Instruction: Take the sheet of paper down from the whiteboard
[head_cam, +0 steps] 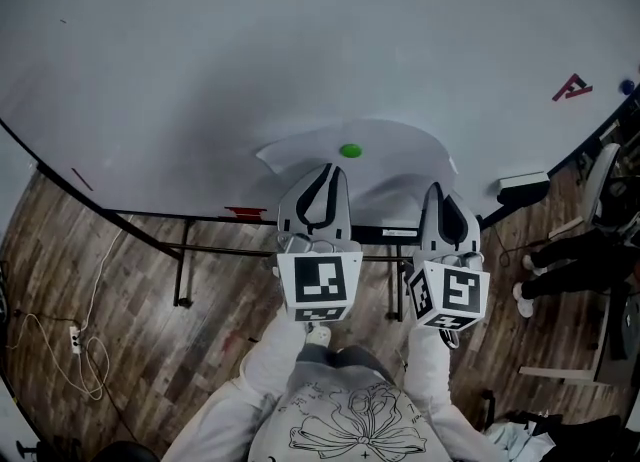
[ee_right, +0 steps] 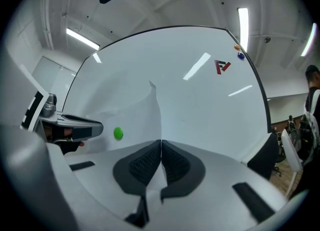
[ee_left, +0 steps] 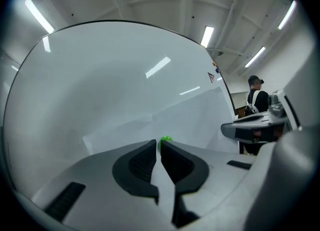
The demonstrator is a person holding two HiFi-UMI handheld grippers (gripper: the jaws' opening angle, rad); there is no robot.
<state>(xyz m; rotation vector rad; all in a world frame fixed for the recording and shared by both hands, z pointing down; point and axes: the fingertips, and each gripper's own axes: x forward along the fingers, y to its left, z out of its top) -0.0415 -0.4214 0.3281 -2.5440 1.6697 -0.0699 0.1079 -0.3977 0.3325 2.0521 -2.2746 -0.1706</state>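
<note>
A white sheet of paper [head_cam: 395, 145] hangs low on the whiteboard [head_cam: 200, 70], pinned by a green magnet [head_cam: 349, 150]. My left gripper [head_cam: 328, 168] is shut and empty. In the left gripper view its tips [ee_left: 158, 142] sit just short of the magnet [ee_left: 165, 139], in front of the sheet [ee_left: 200, 120]. My right gripper [head_cam: 438, 188] is at the sheet's right edge. In the right gripper view that edge of the paper [ee_right: 137, 112] curls off the board and runs down into the shut jaws [ee_right: 161, 141], which pinch it. The magnet [ee_right: 118, 133] lies to their left.
A red logo [head_cam: 571, 88] and two small magnets [ee_right: 239, 51] mark the board's far right. A red marker [head_cam: 245, 213] and an eraser [head_cam: 523, 185] rest along the board's lower rail. Stand legs [head_cam: 180, 270], floor cables [head_cam: 80, 340] and a person [ee_left: 257, 97] are nearby.
</note>
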